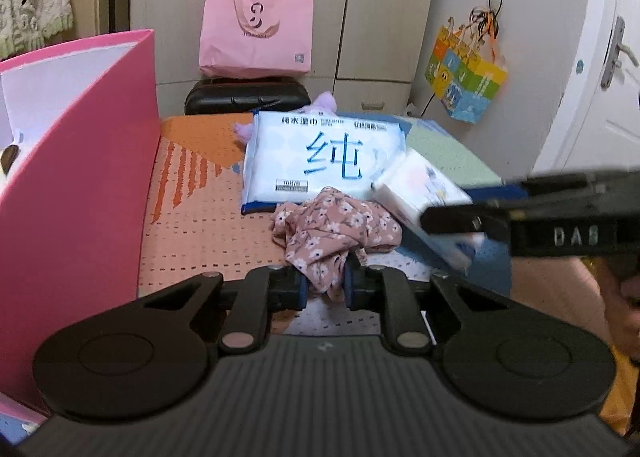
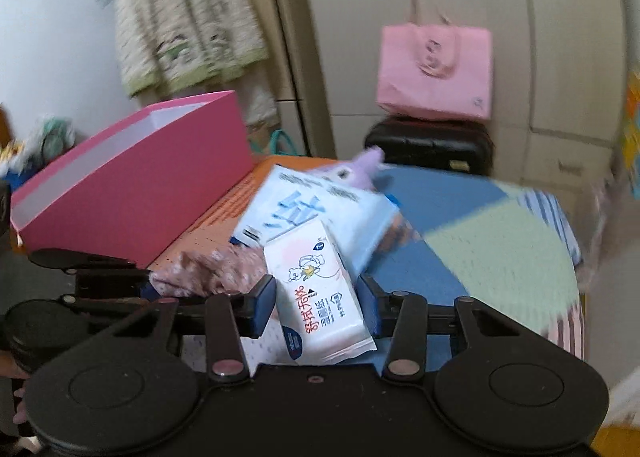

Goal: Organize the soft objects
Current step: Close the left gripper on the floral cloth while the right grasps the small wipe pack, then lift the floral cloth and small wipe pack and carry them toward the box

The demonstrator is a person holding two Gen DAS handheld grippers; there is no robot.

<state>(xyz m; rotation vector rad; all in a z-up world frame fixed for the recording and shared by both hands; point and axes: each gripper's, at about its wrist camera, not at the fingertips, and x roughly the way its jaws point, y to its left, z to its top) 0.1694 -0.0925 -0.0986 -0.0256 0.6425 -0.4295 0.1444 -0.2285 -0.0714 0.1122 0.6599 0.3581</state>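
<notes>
two views, read left to right. at far left in the left wrist view, open pink box point(image 1: 80, 177) with white inner walls, standing on the tabletop point(image 1: 200, 217) with its orange, blue and green patterned mat. beside it toward the middle, large blue-and-white wet wipes pack point(image 1: 320, 161) lying flat, purple plush toy point(image 1: 324, 103) peeking out behind its far edge. just in front of the pack, crumpled pink floral cloth point(image 1: 336, 229), lower end pinched between the blue pads of the left gripper point(image 1: 326, 285), jaws clamped on the fabric. further right, small white tissue pack point(image 1: 424, 193) tilted and raised over the mat, right gripper point(image 1: 452, 223) reaching in from the right edge, blurred. behind, pink tote bag point(image 1: 256, 33) on a black case point(image 1: 248, 97) against white cabinets; colourful gift bag point(image 1: 464, 77) hanging at right.

in the right wrist view, pink box point(image 2: 132, 193) again at left, floral cloth point(image 2: 200, 273) and left gripper point(image 2: 146, 287) low left. centre, small tissue pack point(image 2: 320, 297) with bear drawing held between the blue pads of the right gripper point(image 2: 316, 309), jaws closed on its sides, overlapping the wet wipes pack point(image 2: 304, 213). plush toy point(image 2: 360, 169) behind, pink tote bag point(image 2: 436, 69) at upper right.
</notes>
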